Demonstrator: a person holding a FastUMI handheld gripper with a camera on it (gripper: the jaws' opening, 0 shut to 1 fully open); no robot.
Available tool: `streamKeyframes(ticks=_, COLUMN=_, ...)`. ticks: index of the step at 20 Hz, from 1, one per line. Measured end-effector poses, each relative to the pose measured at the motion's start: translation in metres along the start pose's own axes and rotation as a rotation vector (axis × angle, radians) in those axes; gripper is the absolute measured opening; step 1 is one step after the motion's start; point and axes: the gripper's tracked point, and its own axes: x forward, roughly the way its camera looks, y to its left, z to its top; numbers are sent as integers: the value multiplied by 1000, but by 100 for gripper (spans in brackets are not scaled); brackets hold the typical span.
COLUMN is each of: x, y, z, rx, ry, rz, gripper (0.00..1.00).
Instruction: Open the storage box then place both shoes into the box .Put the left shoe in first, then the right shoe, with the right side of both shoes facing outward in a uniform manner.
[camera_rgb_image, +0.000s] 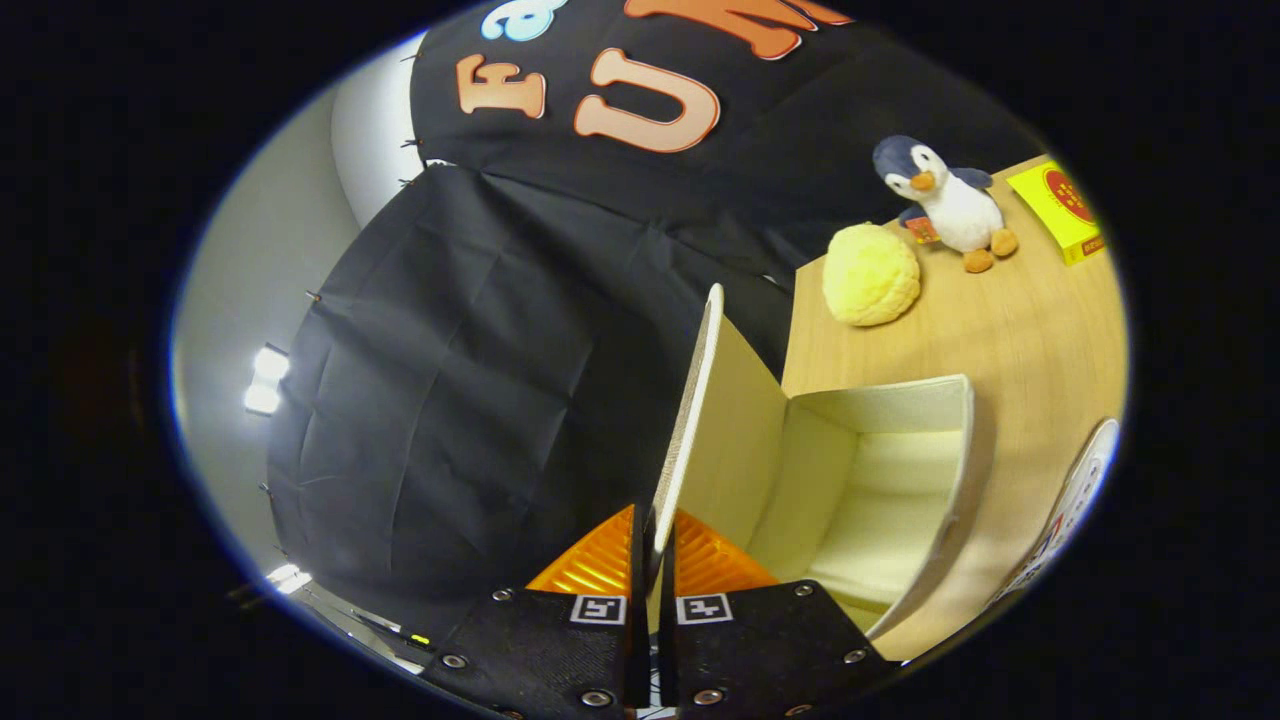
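On the wooden table (1040, 330) — storage box (900, 480) sat open | gripper (652, 545) pinched its raised lid (695, 400) | plush penguin (945, 205), yellow ball (870, 275) beyond

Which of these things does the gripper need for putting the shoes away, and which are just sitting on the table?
For the job:
- storage box, open, nothing showing inside
- box lid, swung up, pinched on its edge by the gripper

Just sitting there:
- toy penguin
- fluffy yellow ball, beside the penguin
- yellow packet
- wooden table, under it all
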Motion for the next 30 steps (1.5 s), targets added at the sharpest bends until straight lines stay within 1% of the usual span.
streamKeyframes(ticks=3, x=28, y=26, z=-1, rx=-20, ry=11, rz=8, gripper=4)
streamKeyframes(ticks=7, x=67, y=53, z=-9, rx=-61, ry=39, rz=-18, gripper=6)
streamKeyframes(ticks=10, x=98, y=61, z=-14, rx=-69, ry=54, rz=-29, gripper=8)
streamKeyframes(ticks=12, x=113, y=61, z=-17, rx=-81, ry=51, rz=-38, gripper=12)
streamKeyframes(ticks=14, x=115, y=58, z=-14, rx=-104, ry=41, rz=-65, gripper=24)
streamKeyframes(ticks=15, x=114, y=59, z=-13, rx=-110, ry=34, rz=-65, gripper=40)
streamKeyframes(ticks=17, x=105, y=55, z=-7, rx=-137, ry=15, rz=-80, gripper=60)
streamKeyframes(ticks=18, x=98, y=48, z=-2, rx=-162, ry=1, rz=-101, gripper=70)
streamKeyframes(ticks=19, x=89, y=40, z=3, rx=-193, ry=-15, rz=-128, gripper=77)
streamKeyframes(ticks=21, x=68, y=17, z=14, rx=-250, ry=-47, rz=-186, gripper=84)
streamKeyframes(ticks=25, x=14, y=-40, z=25, rx=-336, ry=-99, rz=-328, gripper=92)
streamKeyframes(ticks=27, x=-15, y=-71, z=30, rx=-360, ry=-129, rz=-406, gripper=94)
streamKeyframes(ticks=30, x=-59, y=-124, z=31, rx=-399, ry=-157, rz=-540, gripper=96)
